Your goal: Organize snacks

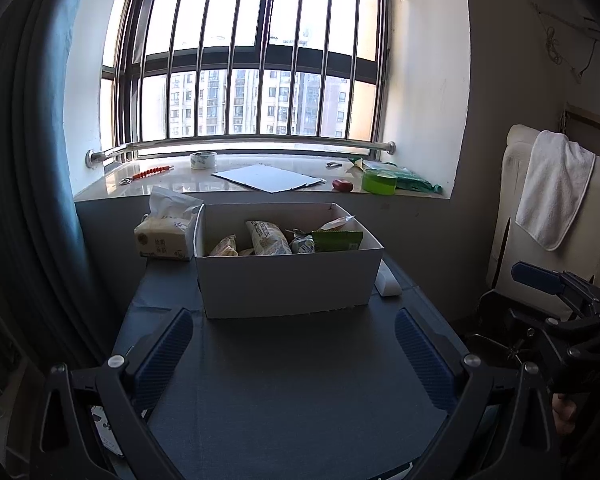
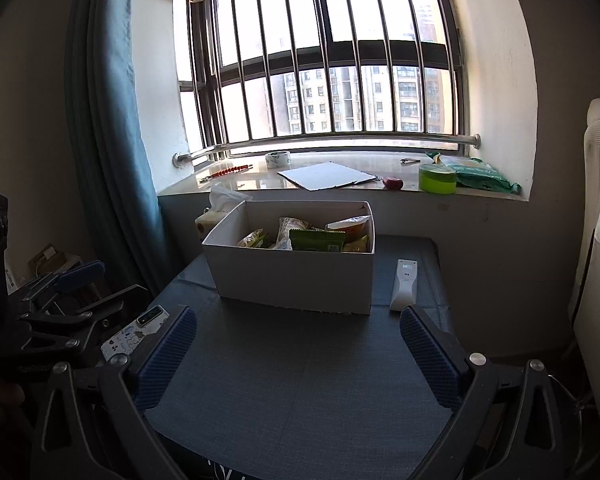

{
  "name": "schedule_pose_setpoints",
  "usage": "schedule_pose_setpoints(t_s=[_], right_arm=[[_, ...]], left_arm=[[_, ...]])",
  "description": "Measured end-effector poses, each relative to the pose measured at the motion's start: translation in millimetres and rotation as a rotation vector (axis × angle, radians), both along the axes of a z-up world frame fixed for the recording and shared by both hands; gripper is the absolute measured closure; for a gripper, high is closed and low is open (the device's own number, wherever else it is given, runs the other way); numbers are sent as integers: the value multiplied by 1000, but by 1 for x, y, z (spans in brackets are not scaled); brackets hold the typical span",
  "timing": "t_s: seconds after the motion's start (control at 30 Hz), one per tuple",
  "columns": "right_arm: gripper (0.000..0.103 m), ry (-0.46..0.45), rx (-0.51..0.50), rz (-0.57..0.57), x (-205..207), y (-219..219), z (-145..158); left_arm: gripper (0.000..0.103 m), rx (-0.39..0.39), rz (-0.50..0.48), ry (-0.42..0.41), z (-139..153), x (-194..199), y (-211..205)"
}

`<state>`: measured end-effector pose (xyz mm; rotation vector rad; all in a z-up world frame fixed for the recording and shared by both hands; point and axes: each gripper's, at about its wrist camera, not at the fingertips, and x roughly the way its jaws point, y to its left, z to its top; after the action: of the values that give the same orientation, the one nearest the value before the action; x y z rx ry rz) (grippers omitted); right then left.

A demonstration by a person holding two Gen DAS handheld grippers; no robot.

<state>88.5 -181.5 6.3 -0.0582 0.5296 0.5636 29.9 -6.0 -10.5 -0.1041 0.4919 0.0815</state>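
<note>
A white cardboard box (image 1: 288,280) stands on the dark blue table (image 1: 292,380), and it also shows in the right wrist view (image 2: 296,280). It holds several snack packets: a green packet (image 1: 337,241) (image 2: 317,240), pale wrapped packets (image 1: 268,238) (image 2: 290,228) and an orange-white packet (image 2: 350,226). My left gripper (image 1: 294,320) is open and empty, low over the table in front of the box. My right gripper (image 2: 298,320) is open and empty, also in front of the box.
A tissue pack (image 1: 166,232) stands left of the box. A white remote (image 2: 404,284) lies right of it. A phone (image 2: 138,334) lies at the table's left edge. The windowsill holds tape (image 1: 203,160), a white board (image 1: 268,178), a green tub (image 1: 379,181) and a green bag (image 2: 480,176).
</note>
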Motion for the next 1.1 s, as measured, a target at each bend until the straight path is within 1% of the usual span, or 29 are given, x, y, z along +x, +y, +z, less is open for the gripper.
schedule_pose_setpoints(t_s=[1.1], right_arm=[[0, 2, -8, 6, -1, -1, 0]], left_arm=[[0, 2, -6, 11, -4, 1, -2]])
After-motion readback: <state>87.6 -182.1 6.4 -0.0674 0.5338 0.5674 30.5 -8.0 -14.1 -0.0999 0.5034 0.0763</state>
